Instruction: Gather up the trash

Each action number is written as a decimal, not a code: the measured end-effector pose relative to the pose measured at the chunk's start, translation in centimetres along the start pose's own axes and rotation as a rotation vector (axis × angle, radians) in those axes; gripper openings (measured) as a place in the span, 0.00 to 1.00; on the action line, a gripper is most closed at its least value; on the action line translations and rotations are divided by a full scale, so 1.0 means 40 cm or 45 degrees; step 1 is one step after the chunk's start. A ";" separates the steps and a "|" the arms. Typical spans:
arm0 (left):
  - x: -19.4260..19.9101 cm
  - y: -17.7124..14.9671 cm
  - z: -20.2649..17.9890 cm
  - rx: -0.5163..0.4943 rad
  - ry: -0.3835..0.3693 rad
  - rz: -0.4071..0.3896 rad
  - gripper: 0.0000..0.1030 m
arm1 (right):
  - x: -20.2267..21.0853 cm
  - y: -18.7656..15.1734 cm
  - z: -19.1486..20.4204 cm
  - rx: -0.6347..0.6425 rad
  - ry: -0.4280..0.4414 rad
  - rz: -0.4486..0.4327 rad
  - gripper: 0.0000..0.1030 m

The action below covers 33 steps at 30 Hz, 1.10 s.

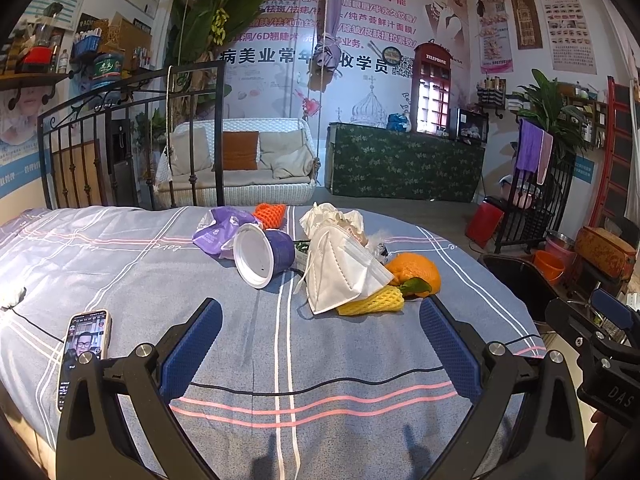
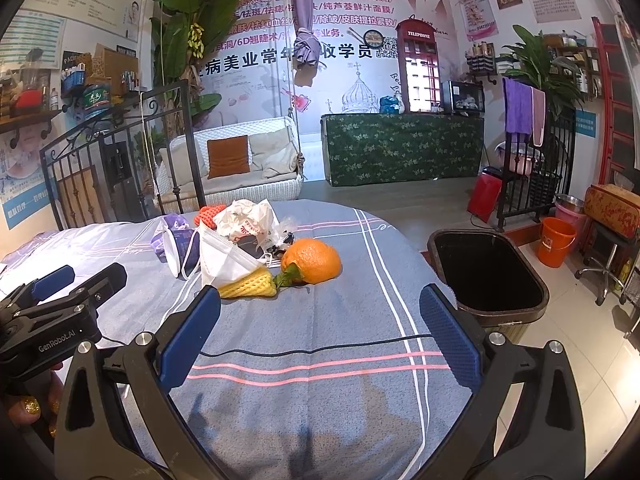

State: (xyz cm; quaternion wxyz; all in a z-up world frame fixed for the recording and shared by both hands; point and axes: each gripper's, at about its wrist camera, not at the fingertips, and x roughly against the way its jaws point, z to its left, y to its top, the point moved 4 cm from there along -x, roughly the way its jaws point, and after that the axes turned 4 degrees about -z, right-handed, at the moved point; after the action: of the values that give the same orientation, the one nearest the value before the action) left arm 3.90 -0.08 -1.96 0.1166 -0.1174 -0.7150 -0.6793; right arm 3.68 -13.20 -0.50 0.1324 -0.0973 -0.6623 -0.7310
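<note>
A heap of trash lies on the striped bed (image 1: 120, 264): a white face mask (image 1: 340, 276), a tipped purple cup (image 1: 264, 254), a purple wrapper (image 1: 218, 226), crumpled white paper (image 1: 334, 216), orange foam net (image 1: 271, 214), yellow foam net (image 1: 372, 302) and an orange peel (image 1: 414, 270). My left gripper (image 1: 320, 316) is open and empty, just short of the mask. My right gripper (image 2: 320, 308) is open and empty, short of the orange peel (image 2: 312, 260) and yellow net (image 2: 248, 284). A dark trash bin (image 2: 488, 276) stands beside the bed on the right.
A phone (image 1: 82, 356) lies on the bed at front left, and a black cable (image 1: 304, 390) crosses the sheet in front of both grippers. An iron bed frame (image 1: 132, 140) stands behind. An orange bucket (image 2: 556, 240) and a stool (image 2: 608, 264) stand past the bin.
</note>
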 end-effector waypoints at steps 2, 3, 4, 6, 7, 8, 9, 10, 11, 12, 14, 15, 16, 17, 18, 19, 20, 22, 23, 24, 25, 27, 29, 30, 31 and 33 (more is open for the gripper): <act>0.000 0.000 0.000 0.000 0.001 0.001 0.95 | -0.001 -0.002 0.002 -0.001 0.001 0.002 0.96; 0.000 0.001 0.000 0.000 0.000 0.001 0.95 | -0.001 -0.002 0.001 -0.003 0.001 0.000 0.96; -0.001 -0.002 0.000 -0.001 0.000 0.002 0.95 | -0.001 0.000 -0.003 -0.003 0.003 0.000 0.96; -0.002 -0.005 0.001 -0.001 0.000 0.000 0.95 | -0.002 -0.002 0.000 -0.004 0.003 0.001 0.96; -0.002 -0.002 0.000 -0.001 -0.001 0.002 0.95 | -0.001 0.000 -0.003 -0.002 0.003 0.003 0.96; -0.002 -0.001 0.000 -0.001 0.001 0.003 0.95 | -0.001 -0.001 -0.001 -0.002 0.003 0.003 0.96; -0.002 -0.001 0.000 -0.001 0.000 0.004 0.95 | -0.002 -0.001 -0.002 -0.003 0.003 0.005 0.96; -0.002 -0.002 0.000 0.000 -0.001 0.004 0.95 | -0.002 -0.001 -0.002 -0.003 0.004 0.005 0.96; -0.002 -0.004 0.001 0.001 -0.001 0.005 0.95 | -0.003 -0.004 0.001 -0.004 0.005 0.007 0.96; -0.002 -0.002 0.000 0.000 -0.001 0.003 0.95 | -0.003 -0.004 0.001 -0.004 0.004 0.006 0.96; -0.004 -0.006 0.000 -0.001 -0.001 0.007 0.95 | -0.006 -0.006 0.002 -0.003 0.004 0.011 0.96; -0.007 -0.012 0.000 -0.002 -0.005 0.015 0.95 | -0.007 -0.006 0.002 -0.002 0.005 0.014 0.96; -0.012 -0.018 0.000 -0.002 -0.009 0.024 0.95 | -0.012 -0.010 0.003 -0.001 0.007 0.023 0.96; -0.017 -0.023 0.000 0.000 -0.015 0.036 0.95 | -0.018 -0.011 0.002 0.003 0.008 0.028 0.96; -0.023 -0.029 0.002 0.005 -0.020 0.052 0.95 | -0.025 -0.017 0.005 0.006 0.010 0.040 0.96; -0.036 -0.038 0.004 0.013 -0.033 0.080 0.95 | -0.033 -0.021 0.007 0.010 0.013 0.054 0.96; -0.045 -0.043 0.006 0.020 -0.046 0.100 0.95 | -0.044 -0.024 0.007 0.015 0.020 0.073 0.96; -0.063 -0.060 0.011 0.041 -0.069 0.149 0.95 | -0.063 -0.028 0.007 0.019 0.036 0.109 0.96; -0.070 -0.066 0.015 0.050 -0.075 0.169 0.95 | -0.076 -0.034 0.008 0.017 0.046 0.132 0.96; -0.081 -0.076 0.019 0.058 -0.077 0.192 0.95 | -0.092 -0.040 0.008 0.011 0.056 0.159 0.96; -0.086 -0.081 0.025 0.063 -0.078 0.212 0.95 | -0.109 -0.046 0.007 0.007 0.063 0.188 0.96; -0.104 -0.093 0.036 0.078 -0.088 0.259 0.95 | -0.147 -0.055 0.008 0.018 0.074 0.251 0.96; -0.122 -0.102 0.053 0.093 -0.076 0.309 0.95 | -0.187 -0.064 0.010 0.028 0.091 0.323 0.96; -0.131 -0.103 0.061 0.098 -0.071 0.329 0.95 | -0.205 -0.066 0.009 0.034 0.102 0.351 0.96; -0.139 -0.098 0.071 0.102 -0.069 0.348 0.95 | -0.227 -0.067 0.013 0.048 0.112 0.381 0.96; -0.152 -0.088 0.089 0.107 -0.054 0.374 0.95 | -0.258 -0.059 0.010 0.057 0.119 0.419 0.96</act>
State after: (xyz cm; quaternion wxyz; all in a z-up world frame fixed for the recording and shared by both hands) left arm 8.45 3.24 -7.43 0.2042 -0.2301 -0.7203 -0.6217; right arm 12.65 -11.92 -5.97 0.2833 -0.1673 -0.6466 -0.6882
